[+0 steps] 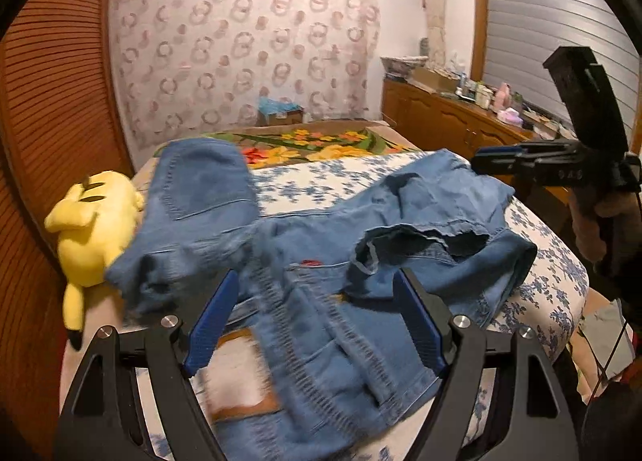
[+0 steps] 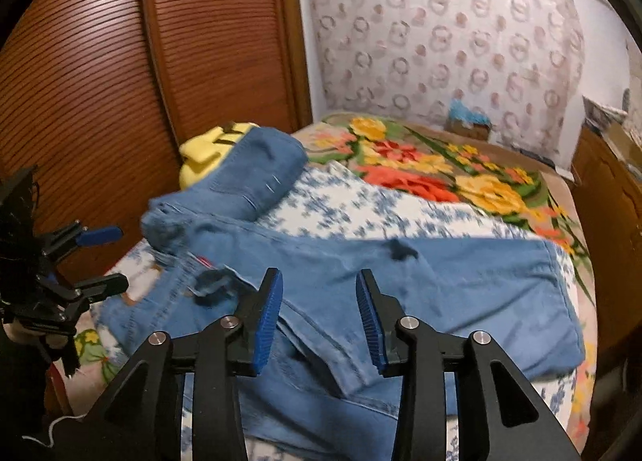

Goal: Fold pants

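Blue denim pants [image 1: 313, 244] lie crumpled and spread on the bed; they also show in the right wrist view [image 2: 361, 272]. One leg runs to the far left over a yellow plush toy, the other lies folded over at the right. My left gripper [image 1: 317, 288] is open and empty, just above the waistband area. My right gripper [image 2: 319, 300] is open and empty above the middle of the pants. The right gripper also shows in the left wrist view [image 1: 501, 158], and the left gripper in the right wrist view [image 2: 104, 256].
A yellow plush toy [image 1: 94, 228] lies at the bed's left edge, partly under the pants. A blue-flowered sheet [image 1: 321, 180] and a bright floral blanket [image 2: 441, 168] cover the bed. A slatted wooden wardrobe [image 2: 120, 80] stands left. A cluttered wooden dresser [image 1: 461, 116] stands right.
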